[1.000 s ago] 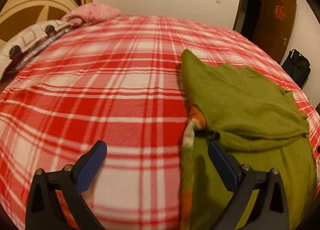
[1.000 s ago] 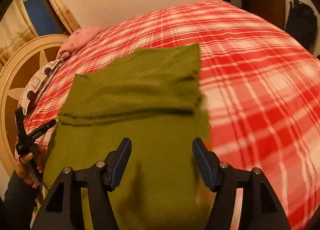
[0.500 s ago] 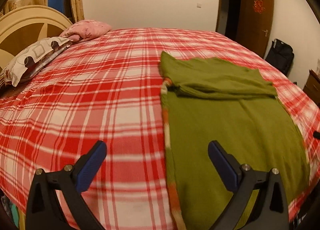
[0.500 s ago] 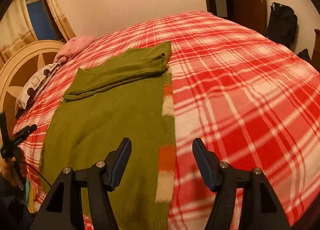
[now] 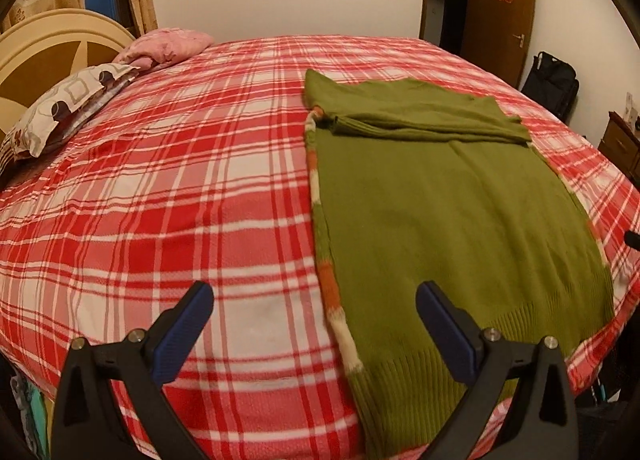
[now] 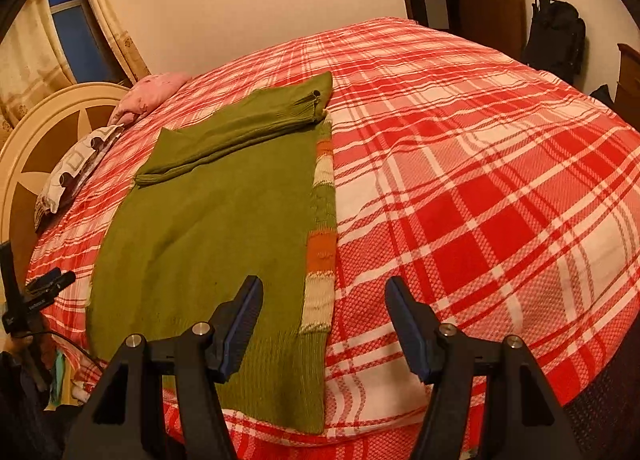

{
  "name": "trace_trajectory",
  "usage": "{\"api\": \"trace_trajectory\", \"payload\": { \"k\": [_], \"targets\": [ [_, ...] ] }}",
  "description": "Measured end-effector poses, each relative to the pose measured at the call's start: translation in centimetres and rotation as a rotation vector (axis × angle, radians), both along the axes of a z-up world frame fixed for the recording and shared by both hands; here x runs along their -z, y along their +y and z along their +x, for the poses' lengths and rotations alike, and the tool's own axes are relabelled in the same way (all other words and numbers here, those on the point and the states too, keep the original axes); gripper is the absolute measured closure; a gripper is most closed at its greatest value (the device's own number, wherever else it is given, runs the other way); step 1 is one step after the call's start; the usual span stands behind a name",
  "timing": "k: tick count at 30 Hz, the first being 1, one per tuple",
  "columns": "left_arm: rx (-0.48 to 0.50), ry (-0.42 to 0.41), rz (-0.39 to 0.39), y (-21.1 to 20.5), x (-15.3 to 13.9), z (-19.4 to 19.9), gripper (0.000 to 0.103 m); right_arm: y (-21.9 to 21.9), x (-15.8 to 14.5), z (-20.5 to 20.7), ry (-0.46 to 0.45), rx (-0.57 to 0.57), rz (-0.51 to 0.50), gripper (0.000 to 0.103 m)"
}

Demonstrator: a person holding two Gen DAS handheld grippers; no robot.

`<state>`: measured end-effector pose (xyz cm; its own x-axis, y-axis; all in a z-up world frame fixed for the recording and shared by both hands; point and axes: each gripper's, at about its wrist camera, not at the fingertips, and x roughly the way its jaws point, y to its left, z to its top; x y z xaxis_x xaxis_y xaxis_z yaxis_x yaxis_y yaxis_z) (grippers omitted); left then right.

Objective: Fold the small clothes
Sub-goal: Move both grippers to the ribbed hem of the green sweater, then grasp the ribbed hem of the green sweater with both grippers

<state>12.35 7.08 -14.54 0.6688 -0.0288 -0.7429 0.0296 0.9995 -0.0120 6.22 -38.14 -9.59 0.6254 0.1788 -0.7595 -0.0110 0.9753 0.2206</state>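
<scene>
A green knitted sweater [image 5: 452,216] lies flat on the red plaid bed, its sleeves folded across the far end and its ribbed hem at the near edge. Orange and white stripes [image 5: 326,280] run along its side. It also shows in the right wrist view [image 6: 216,220]. My left gripper [image 5: 314,314] is open and empty, above the near bed edge over the sweater's left side. My right gripper [image 6: 324,312] is open and empty, above the sweater's striped right side near the hem.
The red plaid bed [image 5: 160,188] fills both views. A patterned pillow [image 5: 64,108] and a pink pillow [image 5: 168,46] lie by the headboard [image 6: 44,140]. A brown door [image 5: 502,12] and a black bag [image 5: 554,80] stand behind the bed.
Both grippers have pulled back from the folded sleeves toward the near bed edge, open throughout. The sweater now shows whole and lies still.
</scene>
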Motion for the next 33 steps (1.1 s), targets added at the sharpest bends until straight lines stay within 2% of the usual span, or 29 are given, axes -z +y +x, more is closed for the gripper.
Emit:
{"api": "trace_trajectory", "payload": {
  "k": [5,8,13,17,21,24,27,30,33],
  "targets": [
    [-0.001,0.038,-0.016,-0.1,0.9,-0.6,0.001,-0.4,0.1,-0.2,0.012,0.01,0.021,0.039],
    [0.007,0.078,-0.049,-0.4,1.8,-1.0,0.006,-0.4,0.3,-0.7,0.022,-0.004,0.038,0.039],
    [0.025,0.111,-0.055,-1.3,2.8,-1.4,0.007,-0.1,1.7,-1.4,0.073,-0.018,0.037,0.039],
    [0.041,0.187,-0.124,-1.5,4.6,-1.7,0.019,0.6,2.8,-2.1,0.122,-0.059,0.049,0.039],
    [0.051,0.182,-0.111,-1.9,4.8,-1.8,0.02,1.7,4.3,-2.6,0.173,-0.108,0.052,0.046],
    [0.054,0.181,-0.116,-1.8,4.7,-2.0,0.03,2.1,5.3,-2.4,0.212,-0.114,0.036,0.054],
    [0.072,0.184,-0.123,-2.1,4.5,-2.2,0.04,2.2,5.9,-2.3,0.238,-0.133,0.061,0.066],
    [0.078,0.191,-0.124,-2.4,4.6,-2.4,0.04,2.8,6.5,-2.4,0.255,-0.163,0.057,0.073],
    [0.077,0.198,-0.127,-2.2,4.8,-2.2,0.039,3.3,7.0,-2.5,0.267,-0.184,0.064,0.076]
  ]
}}
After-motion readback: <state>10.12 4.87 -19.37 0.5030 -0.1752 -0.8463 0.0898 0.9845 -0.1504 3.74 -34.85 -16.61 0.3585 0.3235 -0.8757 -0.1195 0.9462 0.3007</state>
